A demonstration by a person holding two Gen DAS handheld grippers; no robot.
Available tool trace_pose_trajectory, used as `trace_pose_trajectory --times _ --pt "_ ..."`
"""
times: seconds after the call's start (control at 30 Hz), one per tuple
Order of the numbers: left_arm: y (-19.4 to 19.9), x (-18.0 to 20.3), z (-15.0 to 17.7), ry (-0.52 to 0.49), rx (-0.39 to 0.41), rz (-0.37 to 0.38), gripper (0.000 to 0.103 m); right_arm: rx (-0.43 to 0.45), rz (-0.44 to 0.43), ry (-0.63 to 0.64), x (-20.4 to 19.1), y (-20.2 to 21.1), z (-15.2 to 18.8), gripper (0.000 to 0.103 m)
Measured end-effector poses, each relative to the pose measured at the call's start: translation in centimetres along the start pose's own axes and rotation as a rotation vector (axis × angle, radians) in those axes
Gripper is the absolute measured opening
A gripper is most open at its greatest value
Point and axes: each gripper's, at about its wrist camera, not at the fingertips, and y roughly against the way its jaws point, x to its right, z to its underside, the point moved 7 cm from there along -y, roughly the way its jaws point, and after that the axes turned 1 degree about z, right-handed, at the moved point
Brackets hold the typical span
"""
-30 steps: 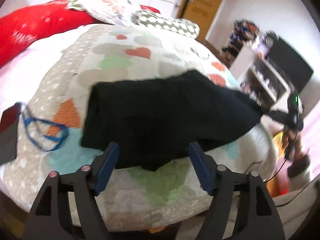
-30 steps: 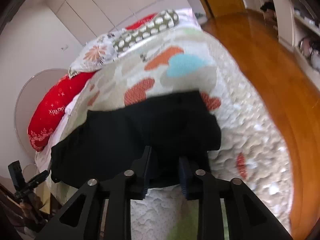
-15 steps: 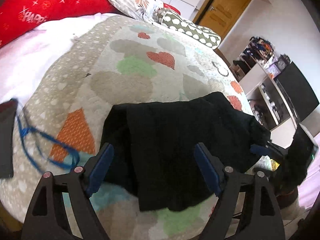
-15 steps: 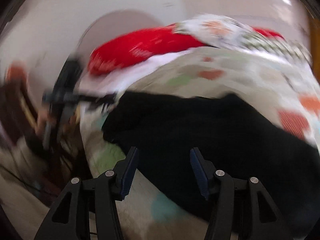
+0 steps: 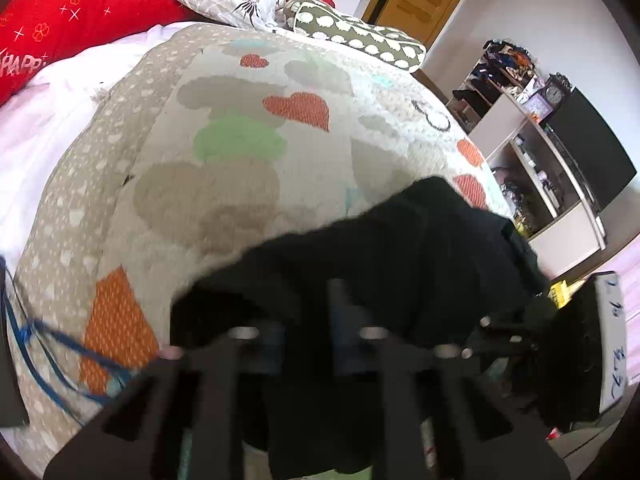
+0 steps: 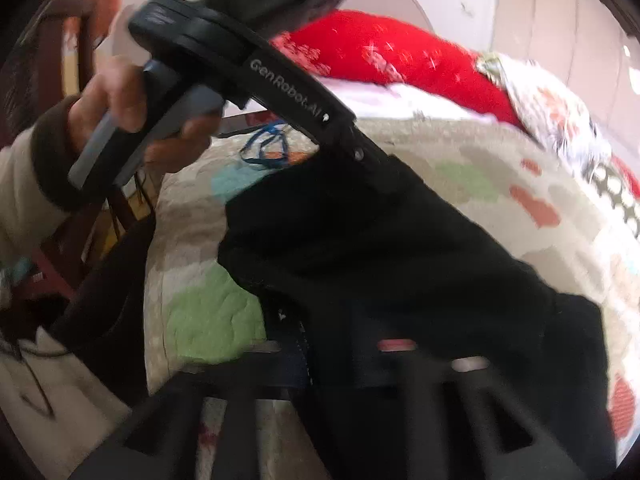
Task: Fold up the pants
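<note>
Item: black pants [image 5: 400, 264], part-folded, near bed [image 5: 240, 184] foot edge. Step: we grip both ends. Left tool [image 5: 306, 320] clamped on fabric; right tool [image 6: 340, 344] closing on fabric. Next: lift, fold over evenly.

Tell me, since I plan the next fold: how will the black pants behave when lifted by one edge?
The black pants will probably droop; they lie in soft, rumpled layers on the quilt. They look fairly thick, so likely not feather-light. The textured quilt may drag on them rather than let them slide.
</note>
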Motion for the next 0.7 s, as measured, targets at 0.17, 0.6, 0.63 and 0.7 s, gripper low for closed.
trace_pose_trajectory --times 0.17,0.6,0.63,0.7 --pt "2.0 -0.8 -3.4 -0.027 0.072 -0.022 0.010 0.115 -0.127 -0.237 2.0 2.2 -2.2 0.009" --pt "2.9 -6.1 -1.2 0.098 0.092 -0.221 0.045 0.024 -0.199 -0.330 0.4 -0.3 0.0 0.033" --pt "3.6 -6.0 -1.3 0.090 0.109 -0.247 0.046 0.041 -0.168 -0.335 1.5 1.0 0.2 0.036" --pt "5.3 -5.2 -1.4 0.077 0.161 -0.267 0.052 0.088 -0.093 -0.372 4.5 3.3 0.5 0.044"
